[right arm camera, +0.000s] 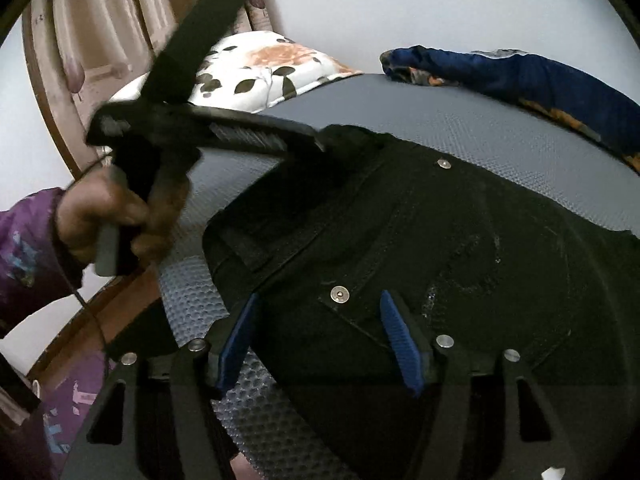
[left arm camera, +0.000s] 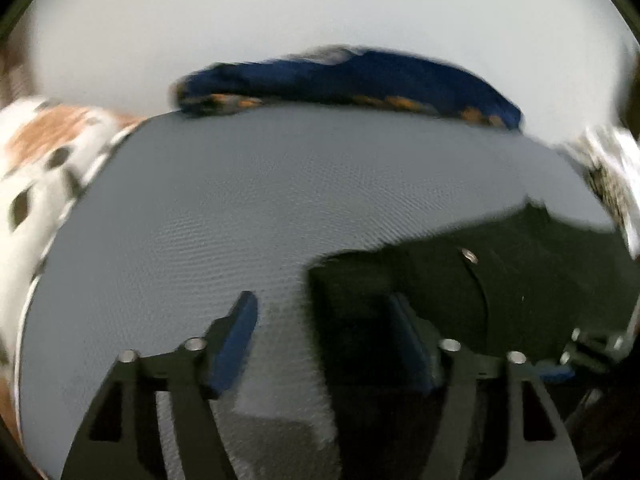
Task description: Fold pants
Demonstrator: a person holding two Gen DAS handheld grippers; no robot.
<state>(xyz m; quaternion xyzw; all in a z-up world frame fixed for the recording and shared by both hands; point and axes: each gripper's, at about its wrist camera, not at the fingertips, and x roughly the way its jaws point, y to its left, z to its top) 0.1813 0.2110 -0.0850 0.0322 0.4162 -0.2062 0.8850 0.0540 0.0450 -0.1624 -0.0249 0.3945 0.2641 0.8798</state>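
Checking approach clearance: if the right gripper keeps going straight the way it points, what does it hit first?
Most likely the black pants. The right gripper points down at them, jaws open, with a metal snap just ahead between the jaws. Depth is hard to judge through the fisheye, so how close the fabric is stays unclear.

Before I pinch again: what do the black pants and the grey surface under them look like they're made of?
Black pants: likely denim or heavy cotton twill, matte, judging by the raised seams, metal rivets and stiff pocket edge. Grey surface: seems to be a woven or embossed mat or cover, matte, with a fine, regular dimpled texture; whether it is fabric or foam is unclear.
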